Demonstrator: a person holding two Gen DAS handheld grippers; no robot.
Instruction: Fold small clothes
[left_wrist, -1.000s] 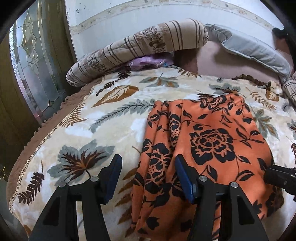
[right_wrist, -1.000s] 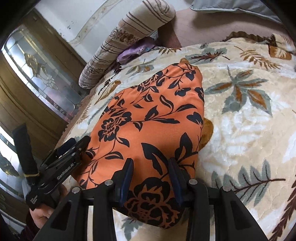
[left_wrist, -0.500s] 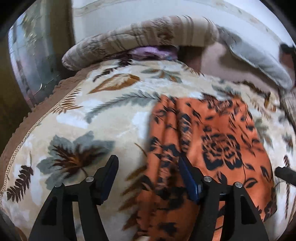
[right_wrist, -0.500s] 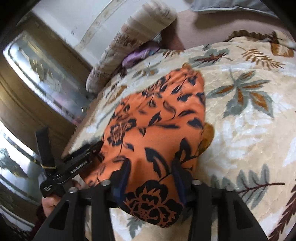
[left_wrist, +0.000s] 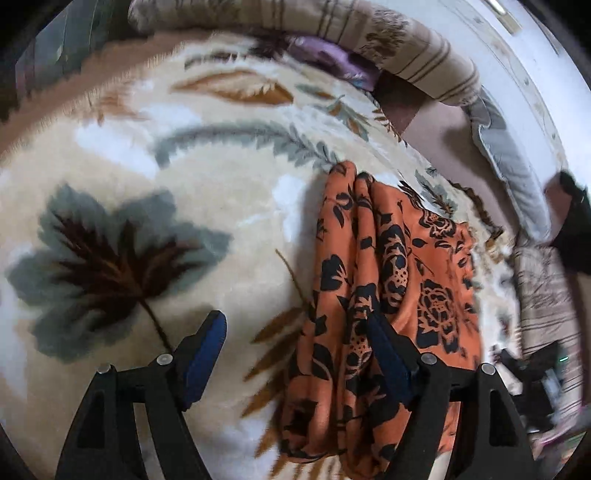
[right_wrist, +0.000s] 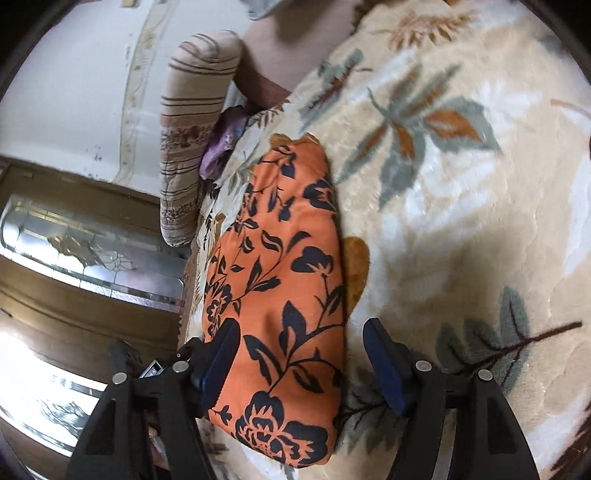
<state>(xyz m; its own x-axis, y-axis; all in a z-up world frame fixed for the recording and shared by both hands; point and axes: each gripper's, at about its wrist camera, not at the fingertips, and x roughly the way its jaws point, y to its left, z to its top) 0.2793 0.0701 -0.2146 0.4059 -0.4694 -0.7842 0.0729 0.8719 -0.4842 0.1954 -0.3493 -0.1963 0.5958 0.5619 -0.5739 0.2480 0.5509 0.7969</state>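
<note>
An orange garment with black flowers (left_wrist: 391, 295) lies folded into a long strip on the leaf-patterned blanket (left_wrist: 207, 206). My left gripper (left_wrist: 295, 343) hovers over the strip's left edge, its jaws opening; the pads do not press the cloth. In the right wrist view the same garment (right_wrist: 284, 280) runs away from me. My right gripper (right_wrist: 301, 358) straddles its near right edge, jaws opening and wide apart, with cloth between them but not pinched. Part of the other gripper shows at the lower left there.
A striped bolster pillow (left_wrist: 369, 48) and a purple cloth (left_wrist: 328, 62) lie at the bed's head. A grey pillow (left_wrist: 506, 162) sits to the right. A wooden panel with patterned glass (right_wrist: 85, 254) stands beside the bed. The blanket (right_wrist: 461, 184) spreads out right of the garment.
Both grippers opened wider and rolled, so both views tilted. The right gripper let go of the pinched near end of the garment. The left gripper shifted left, off the cloth.
</note>
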